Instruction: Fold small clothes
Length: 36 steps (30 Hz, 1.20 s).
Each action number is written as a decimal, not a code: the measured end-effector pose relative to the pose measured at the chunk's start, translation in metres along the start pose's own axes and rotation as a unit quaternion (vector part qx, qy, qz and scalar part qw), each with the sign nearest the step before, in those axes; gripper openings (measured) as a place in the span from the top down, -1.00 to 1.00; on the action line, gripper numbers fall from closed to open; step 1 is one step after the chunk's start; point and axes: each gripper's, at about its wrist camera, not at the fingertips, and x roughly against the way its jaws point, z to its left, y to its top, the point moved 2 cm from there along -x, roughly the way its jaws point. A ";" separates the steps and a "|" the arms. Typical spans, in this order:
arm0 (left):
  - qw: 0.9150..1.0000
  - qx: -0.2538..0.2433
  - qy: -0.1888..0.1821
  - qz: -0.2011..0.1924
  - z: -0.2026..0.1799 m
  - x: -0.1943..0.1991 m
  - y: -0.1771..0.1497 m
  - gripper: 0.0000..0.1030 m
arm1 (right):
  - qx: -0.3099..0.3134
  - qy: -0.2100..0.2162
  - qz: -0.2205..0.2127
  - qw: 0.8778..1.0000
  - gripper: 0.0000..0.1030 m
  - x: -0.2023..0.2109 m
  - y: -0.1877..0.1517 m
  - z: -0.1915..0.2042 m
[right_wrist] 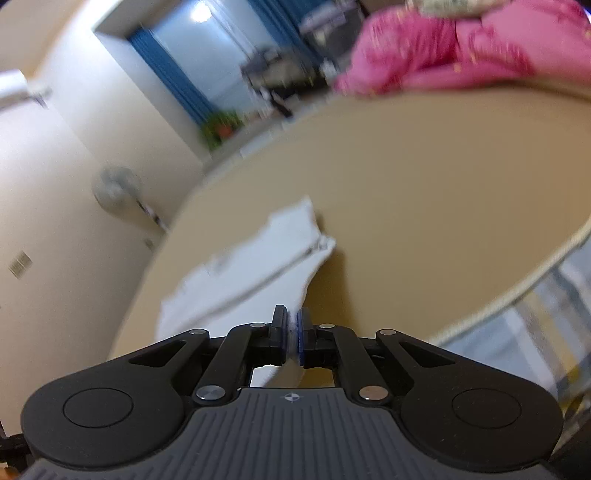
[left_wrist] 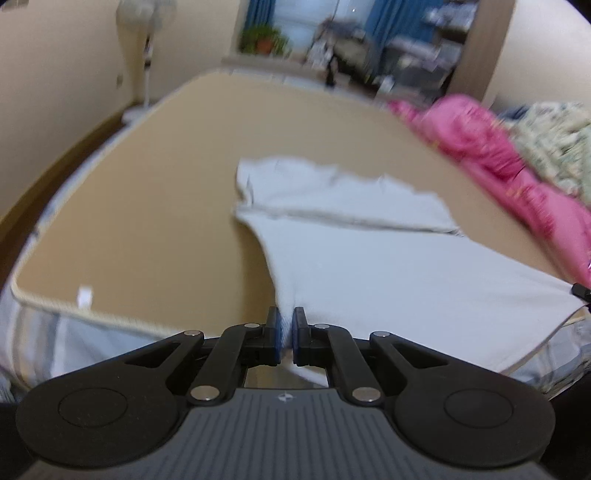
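Both jaws pinch white garment [left_wrist: 369, 266] corners.

I'm in a home bedroom: a tan-covered mattress [left_wrist: 155, 206], crumpled pink quilt [left_wrist: 491, 147] on its far side, white pedestal fan [left_wrist: 138, 22] and blue curtains [right_wrist: 166, 77] beyond it.

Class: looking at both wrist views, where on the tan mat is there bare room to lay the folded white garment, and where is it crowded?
Bare tan mat lies between the white garment and the mat's piped edge nearest the fan. More lies beyond the garment, toward the far edge. The pink bedding crowds the opposite side. Left gripper and right gripper both pinch the garment.
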 end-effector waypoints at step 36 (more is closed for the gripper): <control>0.988 0.106 0.019 0.108 0.097 -0.212 0.102 0.42 | 0.015 -0.101 0.082 0.991 0.69 -0.206 0.088 -0.060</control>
